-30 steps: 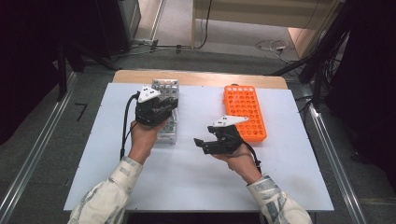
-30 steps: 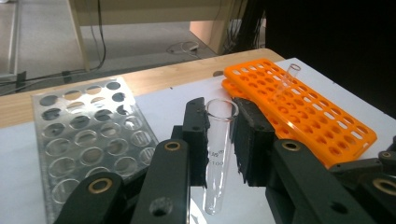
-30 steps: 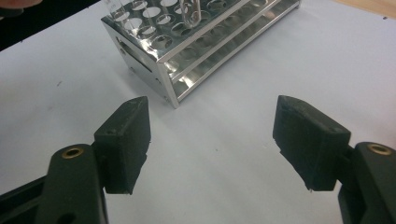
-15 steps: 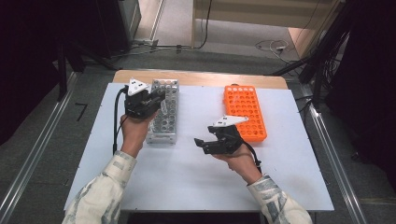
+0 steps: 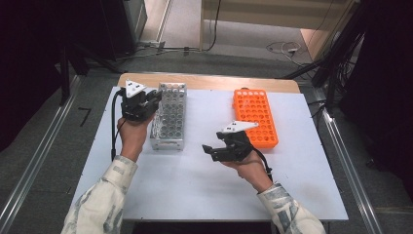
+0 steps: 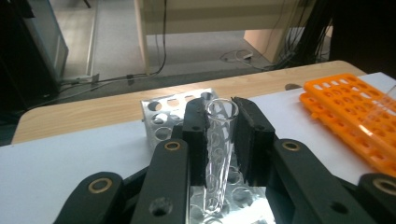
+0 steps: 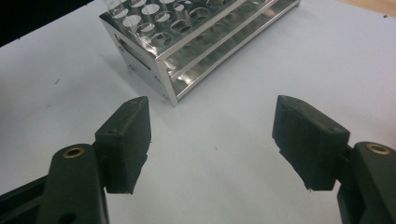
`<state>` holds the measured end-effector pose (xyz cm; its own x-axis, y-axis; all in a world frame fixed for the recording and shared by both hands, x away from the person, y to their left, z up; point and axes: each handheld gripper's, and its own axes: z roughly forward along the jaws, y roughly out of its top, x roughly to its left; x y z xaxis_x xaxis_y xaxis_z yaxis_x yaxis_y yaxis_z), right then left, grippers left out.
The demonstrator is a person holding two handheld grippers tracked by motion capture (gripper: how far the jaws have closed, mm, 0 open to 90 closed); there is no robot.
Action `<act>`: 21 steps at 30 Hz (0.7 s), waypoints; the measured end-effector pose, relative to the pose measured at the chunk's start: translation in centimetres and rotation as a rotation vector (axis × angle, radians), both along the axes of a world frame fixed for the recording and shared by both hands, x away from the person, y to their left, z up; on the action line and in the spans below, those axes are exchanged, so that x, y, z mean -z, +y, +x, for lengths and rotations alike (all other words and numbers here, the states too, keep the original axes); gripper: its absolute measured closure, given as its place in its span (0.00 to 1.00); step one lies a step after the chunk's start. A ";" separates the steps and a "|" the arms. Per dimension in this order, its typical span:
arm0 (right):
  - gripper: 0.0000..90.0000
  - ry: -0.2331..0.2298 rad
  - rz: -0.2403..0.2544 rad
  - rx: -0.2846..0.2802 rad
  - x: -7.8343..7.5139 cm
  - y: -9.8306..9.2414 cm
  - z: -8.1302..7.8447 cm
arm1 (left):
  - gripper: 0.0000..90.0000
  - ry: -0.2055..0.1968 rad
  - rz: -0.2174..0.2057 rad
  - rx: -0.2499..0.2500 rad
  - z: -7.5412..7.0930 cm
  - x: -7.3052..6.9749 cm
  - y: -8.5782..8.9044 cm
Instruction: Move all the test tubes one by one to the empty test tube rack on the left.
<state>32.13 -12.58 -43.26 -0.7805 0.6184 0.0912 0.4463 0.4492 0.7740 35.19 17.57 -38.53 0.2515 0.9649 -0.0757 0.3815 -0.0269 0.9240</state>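
My left gripper (image 5: 155,97) is at the far left corner of the metal tube rack (image 5: 170,124), in the person's left hand. In the left gripper view its jaws are shut on a clear test tube (image 6: 218,140), held upright with its open mouth up and its lower end over the rack's holes (image 6: 161,109). My right gripper (image 5: 209,148) hovers over the white table top, between the metal rack and the orange rack (image 5: 255,117). The right gripper (image 7: 212,135) is open with nothing between its pads and faces a corner of the metal rack (image 7: 187,37).
The orange rack (image 6: 355,107) lies flat at the back right. A wooden strip (image 5: 209,82) runs along the table's far edge. Beyond it are floor cables and dark equipment. Metal rails (image 5: 341,146) flank the table.
The left hand, with the tube, has moved left and farther away, from over the rack's middle to its far left corner. The right gripper has stayed put.
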 end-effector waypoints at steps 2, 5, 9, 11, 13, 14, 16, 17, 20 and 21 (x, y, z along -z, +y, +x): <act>0.30 -0.002 0.001 0.001 0.0 0.0 0.0 | 0.84 0.003 0.006 -0.011 0.1 0.2 0.2; 0.30 0.001 0.001 0.004 0.0 0.0 0.0 | 0.84 0.011 0.011 -0.020 0.3 0.5 0.5; 0.30 -0.002 0.002 0.004 0.0 0.0 0.0 | 0.84 0.020 0.018 -0.031 0.4 1.0 0.7; 0.30 -0.003 0.001 0.003 0.0 0.0 0.0 | 0.84 0.015 0.019 -0.026 0.4 1.2 0.7; 0.30 -0.005 0.000 0.004 0.0 0.0 0.0 | 0.84 0.013 0.022 -0.024 0.4 1.5 0.6; 0.30 -0.003 0.001 0.004 0.0 0.0 0.0 | 0.84 0.017 0.022 -0.022 0.4 1.6 0.6; 0.30 -0.003 0.001 0.004 0.0 0.0 0.0 | 0.84 0.022 0.025 -0.022 0.4 1.9 0.6; 0.30 -0.004 0.000 0.004 0.0 0.0 0.0 | 0.84 0.024 0.027 -0.021 0.4 2.0 0.5; 0.30 -0.004 0.000 0.004 0.0 0.0 -0.1 | 0.84 0.029 0.032 -0.020 0.4 2.4 0.5; 0.30 -0.005 -0.001 0.003 0.0 0.0 -0.1 | 0.84 0.027 0.032 -0.021 0.4 2.5 0.5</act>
